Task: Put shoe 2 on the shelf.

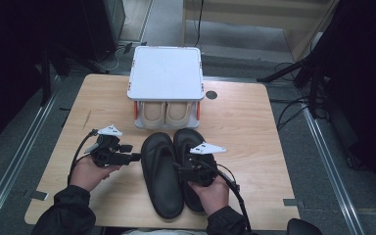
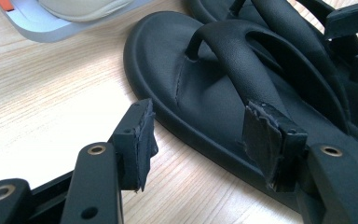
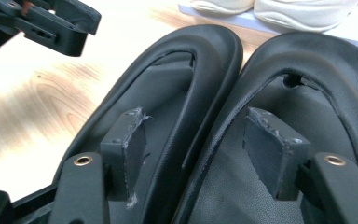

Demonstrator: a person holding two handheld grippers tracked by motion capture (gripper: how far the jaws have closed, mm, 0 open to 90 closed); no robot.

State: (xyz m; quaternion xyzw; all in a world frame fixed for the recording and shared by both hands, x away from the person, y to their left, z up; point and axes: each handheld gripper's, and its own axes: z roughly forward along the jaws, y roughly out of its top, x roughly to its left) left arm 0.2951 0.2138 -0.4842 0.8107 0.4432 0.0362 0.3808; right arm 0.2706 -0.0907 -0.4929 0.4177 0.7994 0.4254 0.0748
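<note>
My left gripper (image 1: 136, 157) stands with its jaws apart, straddling the nine o'clock edge of the left black rubber thong sandal (image 1: 161, 174) without pressing it. My right gripper (image 3: 193, 151) is spread wide too, one jaw over each sandal; the right black sandal (image 1: 190, 142) lies touching its mate. At twelve o'clock stands a white two-tier shoe rack (image 1: 165, 73) holding cream shoes (image 1: 167, 112).

Two black flip-flop sandals (image 1: 174, 171), matte, thick-soled, with broad Y-shaped toe straps. Lying flat, soles down, side by side with inner edges touching, toes toward 12 o'clock, heels toward 6 o'clock. Resting near table centre, slightly toward 6 o'clock. Left one (image 2: 205, 88) fully visible; right one (image 3: 307, 93) partly covered at its heel.
</note>
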